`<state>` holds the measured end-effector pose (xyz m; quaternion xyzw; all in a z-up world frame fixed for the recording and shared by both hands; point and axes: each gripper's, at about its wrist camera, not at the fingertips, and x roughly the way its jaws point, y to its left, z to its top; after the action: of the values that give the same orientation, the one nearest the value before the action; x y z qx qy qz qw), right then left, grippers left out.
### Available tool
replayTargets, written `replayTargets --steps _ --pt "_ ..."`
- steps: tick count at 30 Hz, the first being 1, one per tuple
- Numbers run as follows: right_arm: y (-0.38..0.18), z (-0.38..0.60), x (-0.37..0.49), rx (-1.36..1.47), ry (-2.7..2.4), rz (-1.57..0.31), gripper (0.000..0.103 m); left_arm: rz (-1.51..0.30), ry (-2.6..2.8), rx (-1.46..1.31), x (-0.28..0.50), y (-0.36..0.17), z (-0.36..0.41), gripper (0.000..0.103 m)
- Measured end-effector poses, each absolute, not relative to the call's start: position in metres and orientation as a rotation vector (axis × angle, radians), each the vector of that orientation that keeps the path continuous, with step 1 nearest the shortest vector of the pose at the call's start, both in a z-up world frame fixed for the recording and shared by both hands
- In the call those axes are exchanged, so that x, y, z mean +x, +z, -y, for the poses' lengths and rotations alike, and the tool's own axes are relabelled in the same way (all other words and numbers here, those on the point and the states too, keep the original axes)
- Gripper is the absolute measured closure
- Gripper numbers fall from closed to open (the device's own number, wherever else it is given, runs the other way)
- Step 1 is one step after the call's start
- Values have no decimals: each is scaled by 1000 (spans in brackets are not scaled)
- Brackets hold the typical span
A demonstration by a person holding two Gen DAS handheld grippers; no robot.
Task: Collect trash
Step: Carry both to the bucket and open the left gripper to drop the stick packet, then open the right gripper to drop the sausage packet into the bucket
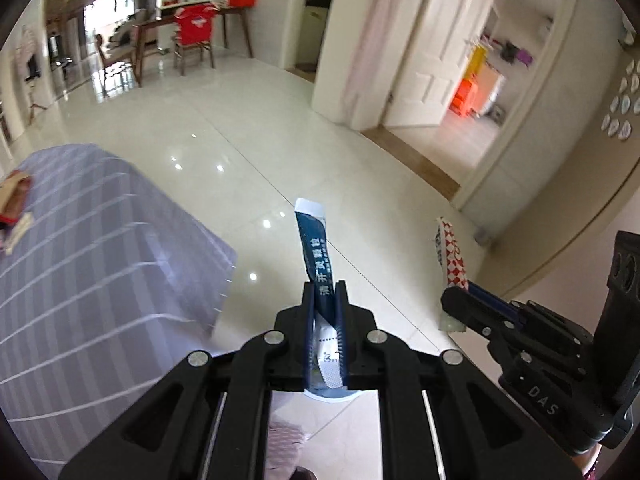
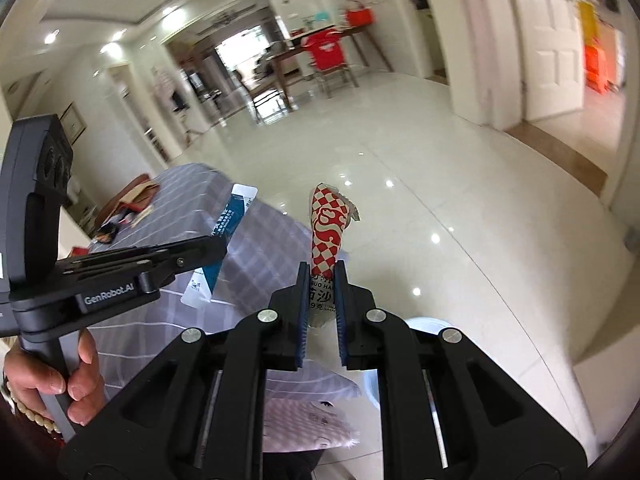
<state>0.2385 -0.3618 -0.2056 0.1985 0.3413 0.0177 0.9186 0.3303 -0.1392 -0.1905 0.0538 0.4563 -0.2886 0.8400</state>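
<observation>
floor [image 1: 256, 128]: glossy pale tile, takes up most of both views, ceiling lights bouncing off it everywhere

table [image 1: 100, 248]: off to my left, covered in a grey-purple cloth with thin white stripes. There's still some brownish and red packaging [image 2: 132, 200] sitting on its far end, can't really make out what it is

dining set [image 1: 192, 36]: way across the room, wooden table and chairs, one chair has something red draped over the back

left gripper [image 1: 325, 292]: clamped tight on a long dark blue sachet [image 1: 314, 248] with white lettering. It sticks up and forward out of my fingers, white end on top, tail end hanging out behind the pads. From the right camera you can see it held up in front of the tablecloth

right gripper [image 2: 322, 276]: pinching a red-and-white checkered wrapper [image 2: 328, 232] by its lower part, crumpled top pointing up, over the tile just past the table's edge

spacing: the two pieces of trash are side by side in the air, near each other but not touching

my left hand [image 2: 52, 380]: wrapped round the handle, bead bracelet at the wrist
</observation>
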Motion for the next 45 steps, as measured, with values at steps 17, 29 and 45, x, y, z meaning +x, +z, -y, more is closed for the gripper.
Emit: replayTargets --steps 17,29,45 --pt "-240 404 220 493 -2 -729 91 -1011 -557 207 330 -223 193 23" --pt "-239 402 225 489 6 -723 91 -996 -540 215 329 -216 185 23" --pt "-240 398 234 493 -37 -714 32 -959 -524 218 324 -201 165 23"
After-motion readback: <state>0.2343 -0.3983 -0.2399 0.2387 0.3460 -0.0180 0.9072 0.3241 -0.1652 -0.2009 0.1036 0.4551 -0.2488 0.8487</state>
